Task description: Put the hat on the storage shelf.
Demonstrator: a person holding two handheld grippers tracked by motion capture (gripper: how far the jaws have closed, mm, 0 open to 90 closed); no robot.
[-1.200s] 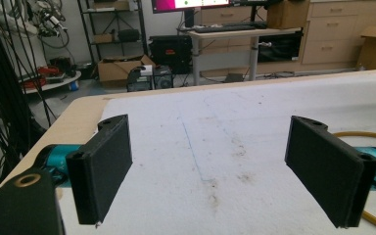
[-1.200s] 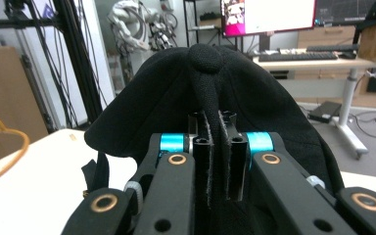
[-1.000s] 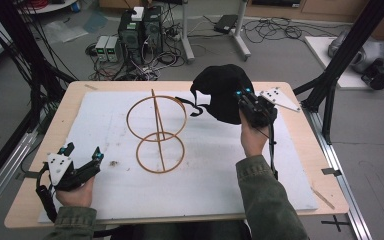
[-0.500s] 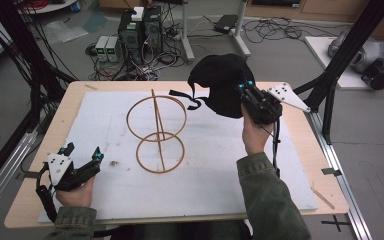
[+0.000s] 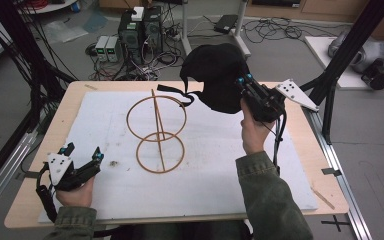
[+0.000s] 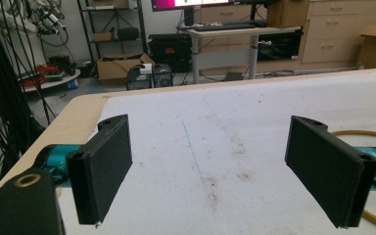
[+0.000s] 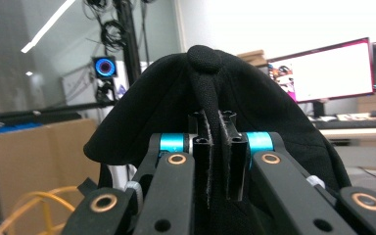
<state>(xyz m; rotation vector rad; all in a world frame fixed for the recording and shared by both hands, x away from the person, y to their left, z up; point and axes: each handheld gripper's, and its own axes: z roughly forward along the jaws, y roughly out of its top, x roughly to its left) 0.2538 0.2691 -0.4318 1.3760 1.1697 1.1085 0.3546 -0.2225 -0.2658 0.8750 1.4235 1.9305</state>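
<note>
A black cap [image 5: 215, 75] hangs in the air over the table's far right part, its strap [image 5: 176, 93] dangling left. My right gripper [image 5: 244, 84] is shut on the cap's fabric [image 7: 210, 98], pinched between the jaws. A wooden stand [image 5: 158, 131] made of two rings on an upright stick rests mid-table on the white mat [image 5: 105, 125]; the cap is up and to the right of it. My left gripper [image 5: 82, 155] rests near the front left corner, open, with nothing between its fingers [image 6: 103, 166]. A bit of the ring [image 6: 362, 134] shows beside its right jaw.
The wooden table [image 5: 75, 95] carries the white mat. Behind the far edge, computers and tangled cables [image 5: 140, 35] lie on the floor. Black frame posts [image 5: 350, 55] stand at both sides. The mat's front half is bare.
My right gripper has lifted the cap higher and tilted it away from the table. The left gripper has stayed still.
</note>
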